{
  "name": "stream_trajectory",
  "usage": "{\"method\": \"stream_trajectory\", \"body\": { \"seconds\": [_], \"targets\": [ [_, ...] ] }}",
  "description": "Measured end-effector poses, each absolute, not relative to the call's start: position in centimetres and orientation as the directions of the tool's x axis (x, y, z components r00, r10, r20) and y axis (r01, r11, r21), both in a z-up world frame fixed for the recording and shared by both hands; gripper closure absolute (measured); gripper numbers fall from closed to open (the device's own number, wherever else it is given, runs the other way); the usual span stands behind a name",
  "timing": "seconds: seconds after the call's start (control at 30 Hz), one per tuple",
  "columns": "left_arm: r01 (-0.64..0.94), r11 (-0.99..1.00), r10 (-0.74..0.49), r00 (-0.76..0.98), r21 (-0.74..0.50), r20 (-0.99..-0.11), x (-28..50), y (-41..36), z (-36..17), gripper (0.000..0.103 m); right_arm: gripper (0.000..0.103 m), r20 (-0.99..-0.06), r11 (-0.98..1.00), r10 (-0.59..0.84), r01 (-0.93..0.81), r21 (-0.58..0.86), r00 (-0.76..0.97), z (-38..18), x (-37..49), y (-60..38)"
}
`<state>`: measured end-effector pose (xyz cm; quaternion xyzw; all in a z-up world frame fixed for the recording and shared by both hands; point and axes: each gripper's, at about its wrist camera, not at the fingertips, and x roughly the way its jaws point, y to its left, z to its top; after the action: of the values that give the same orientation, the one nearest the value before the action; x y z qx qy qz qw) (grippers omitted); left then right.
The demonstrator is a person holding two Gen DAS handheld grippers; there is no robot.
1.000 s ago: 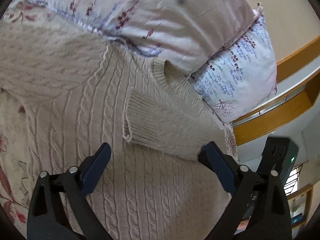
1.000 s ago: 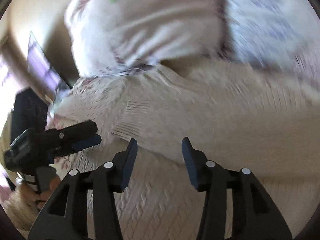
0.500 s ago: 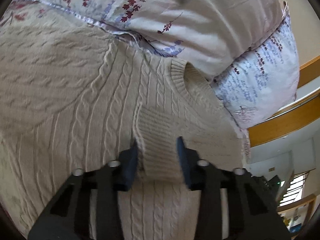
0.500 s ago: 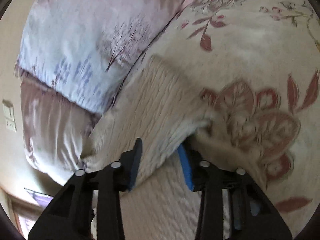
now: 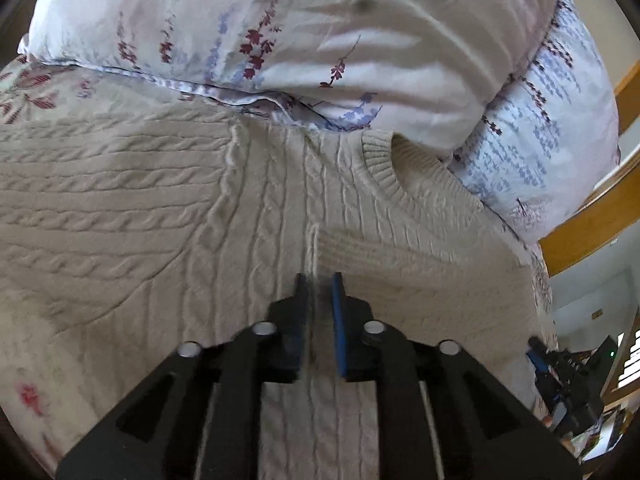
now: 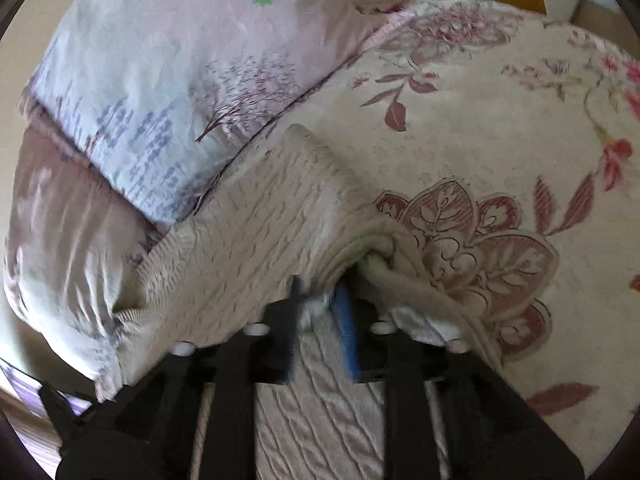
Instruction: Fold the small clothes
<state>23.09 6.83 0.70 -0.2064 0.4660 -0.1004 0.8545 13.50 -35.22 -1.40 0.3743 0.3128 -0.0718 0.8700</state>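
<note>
Cream sweater [image 5: 168, 216] flat, collar toward pillows [image 5: 304, 36] — both hand-held grippers pinching knit

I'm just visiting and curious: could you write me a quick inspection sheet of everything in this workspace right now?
Surface: bedspread, cream with red flowers, covering a bed.
Job's things: cream cable-knit sweater lying flat, one sleeve cuff folded across its chest.
Clutter: two floral pillows against the sweater's collar.
Grippers: left gripper, fingers nearly together pinching the cuff's edge; right gripper, fingers closed on a bunched sweater edge.
Cables: nothing seen.
Surroundings: orange wooden rail beyond the pillows; a bright window at the far right.
</note>
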Motion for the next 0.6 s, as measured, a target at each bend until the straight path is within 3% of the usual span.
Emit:
{"method": "stream_trajectory", "body": {
  "seconds": [0.03,0.1,0.2,0.33,0.5,0.6],
  "targets": [
    [-0.014,0.888,-0.378,0.548,-0.460,-0.746,22.4,7.5,1.0,0.068,0.056,-0.594,0.726,0.095,0.352,0.590,0.799,-0.9,13.0,-34.8],
    [-0.010,0.869,-0.405,0.560,-0.495,-0.723,20.8,9.7,1.6,0.056,0.035,-0.570,0.753,0.091,0.318,0.576,0.817,-0.3,11.8,-33.9],
    [-0.067,0.845,-0.384,0.614,-0.531,-0.689,18.0,15.0,2.4,0.046,0.033,-0.533,0.775,0.150,0.236,0.586,0.833,-0.2,11.0,-32.4],
    [-0.237,0.790,-0.290,0.668,-0.565,-0.686,16.0,22.4,2.4,0.048,0.033,-0.470,0.807,0.238,0.097,0.583,0.850,-0.6,10.6,-30.8],
    [-0.441,0.626,-0.226,0.687,-0.643,-0.691,14.2,30.0,0.3,0.049,0.033,-0.460,0.799,0.290,0.053,0.599,0.839,-1.0,10.5,-30.4],
    [-0.472,0.544,-0.219,0.718,-0.693,-0.661,13.8,32.4,-0.4,0.057,0.032,-0.470,0.796,0.303,0.051,0.603,0.829,-1.2,10.7,-30.2]
  ]
}}
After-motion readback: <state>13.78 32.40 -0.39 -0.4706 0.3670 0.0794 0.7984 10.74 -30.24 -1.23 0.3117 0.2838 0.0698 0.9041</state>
